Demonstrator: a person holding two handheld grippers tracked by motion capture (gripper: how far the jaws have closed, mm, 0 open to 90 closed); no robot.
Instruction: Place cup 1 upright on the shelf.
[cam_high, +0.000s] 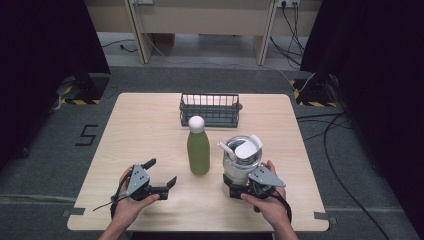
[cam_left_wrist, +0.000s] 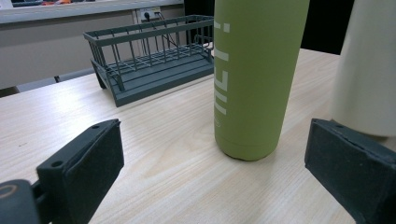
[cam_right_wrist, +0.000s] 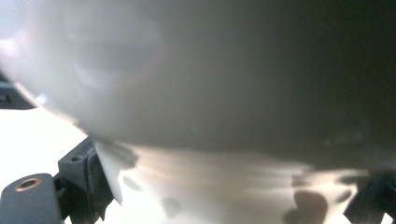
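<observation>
Pale wood forms the table (cam_high: 150, 130), on which we see a white lidded tumbler (cam_high: 243, 159) standing near the front edge, just right of an upright green bottle (cam_high: 198, 152) and in front of a dark wire basket (cam_high: 209, 109). We find the right gripper (cam_high: 239, 186) clamped on the tumbler's base, its jaws against the white wall in its own view. We note the left gripper (cam_high: 161, 174) with jaws apart around nothing, facing the bottle.
</observation>
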